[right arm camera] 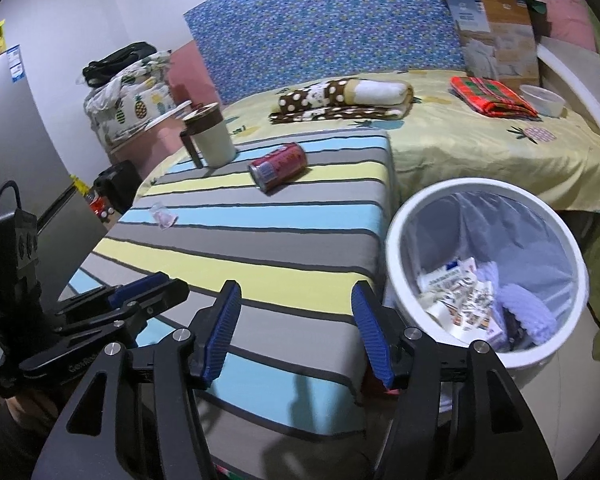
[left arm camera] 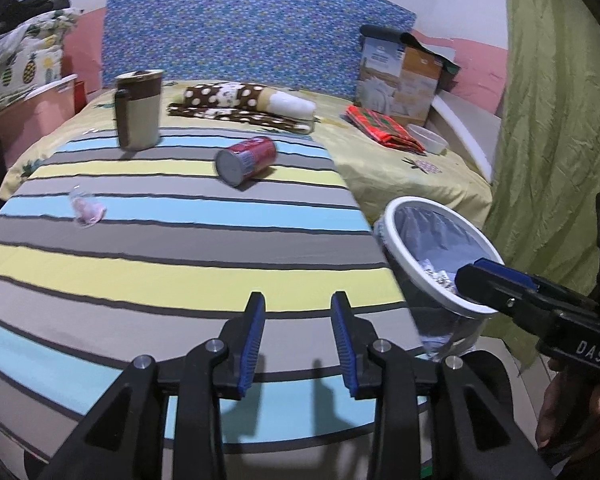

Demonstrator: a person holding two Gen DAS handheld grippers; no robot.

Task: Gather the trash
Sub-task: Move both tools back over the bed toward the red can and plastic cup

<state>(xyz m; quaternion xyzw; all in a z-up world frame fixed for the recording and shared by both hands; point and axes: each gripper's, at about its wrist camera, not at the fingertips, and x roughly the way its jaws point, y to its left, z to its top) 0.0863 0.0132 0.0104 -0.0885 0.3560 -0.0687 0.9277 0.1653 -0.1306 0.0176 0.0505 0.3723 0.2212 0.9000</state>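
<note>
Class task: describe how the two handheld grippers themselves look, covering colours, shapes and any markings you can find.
Both the left gripper and right gripper have black angular frames with silver bolts and two fingers carrying ribbed blue pads. In the left wrist view, the right gripper's side bears white "DAS" lettering.

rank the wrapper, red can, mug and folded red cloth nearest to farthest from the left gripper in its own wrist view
From the left gripper:
1. crumpled wrapper, left on the striped cover
2. red can, lying centre
3. mug, upright, back left
4. folded red cloth, far right on the bed
</note>
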